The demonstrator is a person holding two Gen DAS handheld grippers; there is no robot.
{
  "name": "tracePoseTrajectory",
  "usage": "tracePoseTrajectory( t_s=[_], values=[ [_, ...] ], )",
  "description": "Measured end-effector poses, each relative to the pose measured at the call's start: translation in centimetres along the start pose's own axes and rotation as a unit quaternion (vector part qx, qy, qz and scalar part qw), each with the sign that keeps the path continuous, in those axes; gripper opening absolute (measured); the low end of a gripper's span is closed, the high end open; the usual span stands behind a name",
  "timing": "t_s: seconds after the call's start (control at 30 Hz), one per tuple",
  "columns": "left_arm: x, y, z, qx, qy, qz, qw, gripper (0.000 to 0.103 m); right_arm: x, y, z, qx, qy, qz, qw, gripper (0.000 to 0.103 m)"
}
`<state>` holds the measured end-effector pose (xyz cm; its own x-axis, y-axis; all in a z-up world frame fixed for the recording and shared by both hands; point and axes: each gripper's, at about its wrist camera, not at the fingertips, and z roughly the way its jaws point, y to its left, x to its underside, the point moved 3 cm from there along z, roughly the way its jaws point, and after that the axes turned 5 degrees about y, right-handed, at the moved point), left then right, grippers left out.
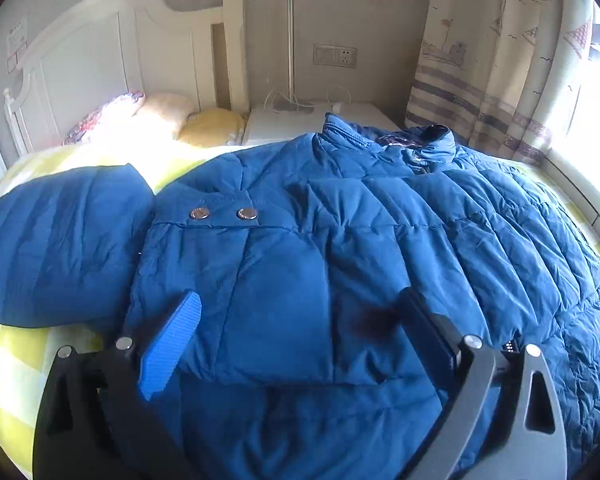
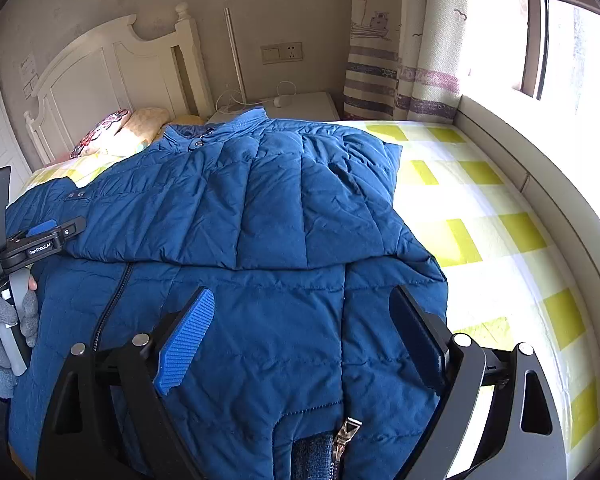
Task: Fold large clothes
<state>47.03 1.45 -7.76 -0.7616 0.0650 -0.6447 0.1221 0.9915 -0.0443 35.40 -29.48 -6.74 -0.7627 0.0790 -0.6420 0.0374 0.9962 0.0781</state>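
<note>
Right wrist view: my right gripper [image 2: 300,340] hangs spread over the hem of the blue puffer jacket [image 2: 260,208] lying on the bed [image 2: 480,200], one sleeve folded across. The left gripper [image 1: 296,336] hangs spread too, gripping nothing, ready for the next fold.

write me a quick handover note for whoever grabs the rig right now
Left gripper: open, empty, over the jacket's left side.
Right gripper: open, empty, over the hem by the zipper pull.
Blue puffer jacket lies on the checked bed, both sleeves already folded in across the body; its detached hood lies beside it.
Left: fold the body up from the hem, then tidy.
</note>
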Motion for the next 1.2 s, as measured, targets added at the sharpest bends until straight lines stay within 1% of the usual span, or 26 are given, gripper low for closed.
tracePoseTrajectory(
  t_s=[0.07,0.13,0.17,0.2,0.23,0.27,0.3,0.37,0.4,0.47,0.57,0.6,0.63,0.73,0.77,0.8,0.87,0.9,0.93,0.97,1.03,1.07,1.13,1.17,1.2],
  values=[
    [0.3,0.9,0.8,0.024,0.012,-0.020,0.9994,0.098,-2.3,0.3,0.7,0.007,-0.013,-0.008,1.000,0.090],
    [0.5,1.1,1.1,0.028,0.018,-0.025,0.9991,0.099,-4.3,0.1,2.7,0.021,-0.007,-0.003,1.000,0.090],
    [0.6,1.0,1.2,0.023,0.019,-0.022,0.9993,0.099,-4.8,-0.2,4.2,0.025,0.007,0.000,1.000,0.090],
    [0.7,0.8,1.3,0.018,0.021,-0.018,0.9995,0.099,-4.9,-0.3,6.2,0.028,0.042,0.001,0.999,0.090],
    [0.7,0.6,1.5,0.013,0.023,-0.015,0.9995,0.099,-4.3,-0.3,8.6,0.031,0.099,-0.004,0.995,0.091],
    [0.7,0.6,1.4,0.013,0.023,-0.013,0.9996,0.100,-3.8,-0.1,9.6,0.037,0.109,-0.015,0.993,0.093],
    [0.7,0.6,1.4,0.013,0.023,-0.014,0.9996,0.100,-3.9,-0.1,9.4,0.041,0.097,-0.020,0.994,0.093],
    [0.7,0.7,1.4,0.017,0.023,-0.017,0.9994,0.100,-4.1,-0.2,8.9,0.044,0.105,-0.014,0.993,0.092],
    [0.8,0.7,1.4,0.018,0.023,-0.018,0.9994,0.100,-4.7,-0.4,8.4,0.053,0.096,-0.005,0.994,0.092],
    [0.7,0.8,1.4,0.018,0.025,-0.019,0.9993,0.100,-6.5,-0.4,7.2,0.067,0.058,0.012,0.996,0.092],
    [0.7,0.8,1.3,0.018,0.025,-0.020,0.9993,0.100,-10.1,0.6,7.3,0.051,0.018,0.018,0.998,0.093],
    [0.7,0.8,1.4,0.019,0.025,-0.021,0.9993,0.100,-11.1,1.1,8.2,0.041,0.016,0.009,0.999,0.093],
    [0.7,0.8,1.3,0.020,0.024,-0.021,0.9993,0.100,-11.9,1.6,9.7,0.035,0.028,0.002,0.999,0.093],
    [0.7,0.8,1.3,0.022,0.023,-0.024,0.9992,0.100,-11.9,1.5,15.1,0.062,0.110,0.000,0.992,0.094],
    [0.6,0.9,1.3,0.024,0.023,-0.024,0.9992,0.100,-11.5,1.5,16.0,0.059,0.116,0.000,0.991,0.097],
    [0.6,0.9,1.4,0.025,0.023,-0.025,0.9991,0.100,-11.3,1.2,15.9,0.055,0.108,0.006,0.993,0.097],
    [0.6,1.0,1.4,0.026,0.022,-0.026,0.9991,0.100,-11.2,1.0,15.1,0.054,0.104,0.018,0.993,0.096],
    [0.6,1.1,1.3,0.027,0.021,-0.026,0.9991,0.100,-11.4,1.0,14.4,0.054,0.091,0.022,0.994,0.096],
    [0.6,1.1,1.4,0.028,0.022,-0.027,0.9990,0.100,-11.6,1.0,13.6,0.054,0.068,0.023,0.996,0.096],
    [0.6,1.1,1.4,0.027,0.022,-0.027,0.9990,0.100,-12.1,1.0,13.0,0.060,0.048,0.020,0.997,0.096],
    [0.6,1.1,1.4,0.025,0.021,-0.025,0.9991,0.100,-13.2,0.7,12.9,0.082,0.031,0.016,0.996,0.097],
    [0.6,1.1,1.3,0.025,0.021,-0.025,0.9992,0.100,-13.9,0.3,13.5,0.092,0.034,0.017,0.995,0.097],
    [0.6,1.1,1.3,0.026,0.020,-0.026,0.9991,0.100,-14.6,-1.2,15.6,0.107,0.065,0.034,0.992,0.097],
    [0.6,1.2,1.3,0.027,0.020,-0.026,0.9991,0.100,-14.5,-2.1,16.8,0.101,0.085,0.050,0.990,0.098],
    [0.6,1.2,1.3,0.027,0.020,-0.026,0.9991,0.100,-14.4,-2.6,17.6,0.084,0.093,0.065,0.990,0.098]
  ],
)
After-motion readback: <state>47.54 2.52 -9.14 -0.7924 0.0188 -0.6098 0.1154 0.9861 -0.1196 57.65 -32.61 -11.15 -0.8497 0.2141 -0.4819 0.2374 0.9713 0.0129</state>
